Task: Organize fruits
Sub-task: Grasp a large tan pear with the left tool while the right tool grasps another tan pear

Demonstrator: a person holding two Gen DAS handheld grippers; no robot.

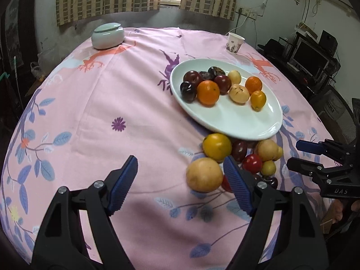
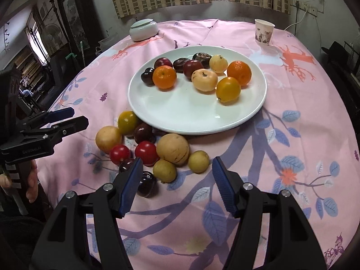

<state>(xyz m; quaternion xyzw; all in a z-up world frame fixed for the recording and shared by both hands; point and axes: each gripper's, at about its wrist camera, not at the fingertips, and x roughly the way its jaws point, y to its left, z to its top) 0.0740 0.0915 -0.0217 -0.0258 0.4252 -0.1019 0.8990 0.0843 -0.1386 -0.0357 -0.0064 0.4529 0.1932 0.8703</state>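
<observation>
Both grippers are hovering with fingers apart, gripping nothing. Loose fruits are lying on the desk against the plate's near rim, just beyond the right gripper and beside the left gripper's right finger.

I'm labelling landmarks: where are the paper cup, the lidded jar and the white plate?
paper cup (image 2: pixel 263 32), right wrist view, its printed side.
lidded jar (image 2: pixel 143 31), right wrist view, its body.
white plate (image 2: pixel 191 112), right wrist view, bare near part.

left tongs agape, right tongs agape
</observation>
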